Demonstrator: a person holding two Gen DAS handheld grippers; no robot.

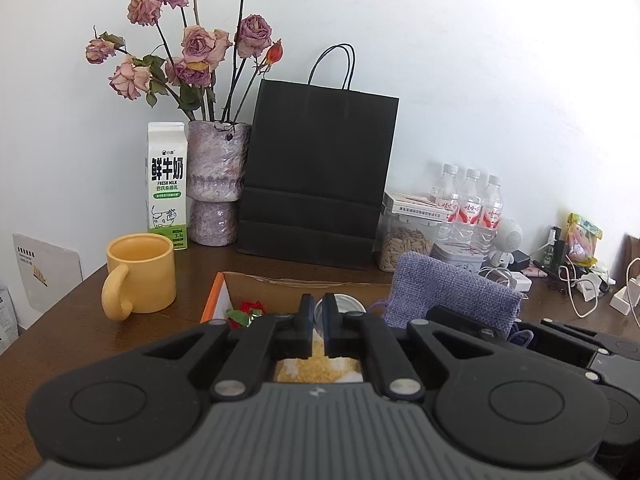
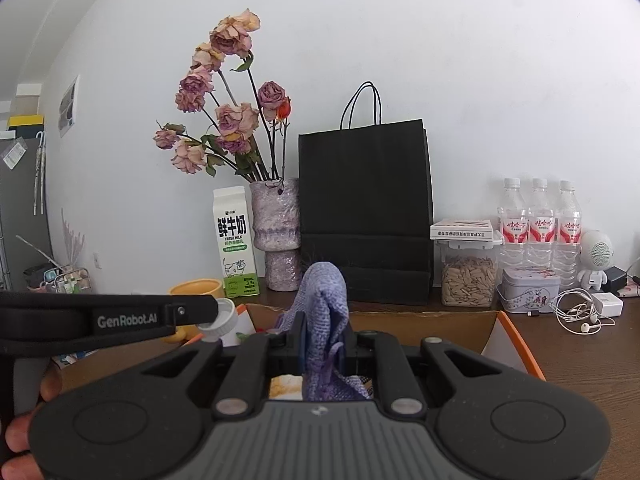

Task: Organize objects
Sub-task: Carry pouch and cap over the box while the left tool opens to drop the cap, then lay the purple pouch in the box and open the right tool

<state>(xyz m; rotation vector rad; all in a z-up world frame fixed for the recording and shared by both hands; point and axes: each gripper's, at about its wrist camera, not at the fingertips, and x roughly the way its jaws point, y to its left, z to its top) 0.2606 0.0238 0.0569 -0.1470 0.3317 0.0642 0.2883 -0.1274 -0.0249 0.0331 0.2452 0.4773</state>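
Note:
My left gripper (image 1: 318, 309) is shut on a small container with a white ribbed cap (image 2: 222, 318), held over an open cardboard box with an orange rim (image 1: 211, 305). In the left wrist view only its round top (image 1: 340, 306) shows past the fingers. My right gripper (image 2: 324, 334) is shut on a purple woven pouch (image 2: 325, 292), which stands up between its fingers above the same box (image 2: 516, 334). The pouch (image 1: 452, 296) hangs to the right of my left gripper. In the box lie a red and green item (image 1: 248, 313) and a yellow-and-white packet (image 1: 316, 368).
A yellow mug (image 1: 140, 276) stands left of the box. Along the wall are a milk carton (image 1: 167, 184), a vase of dried roses (image 1: 216, 184), a black paper bag (image 1: 320, 176), a jar of seeds (image 2: 468, 284), three water bottles (image 2: 540, 220), a tin (image 2: 528, 288) and cables (image 2: 576, 312).

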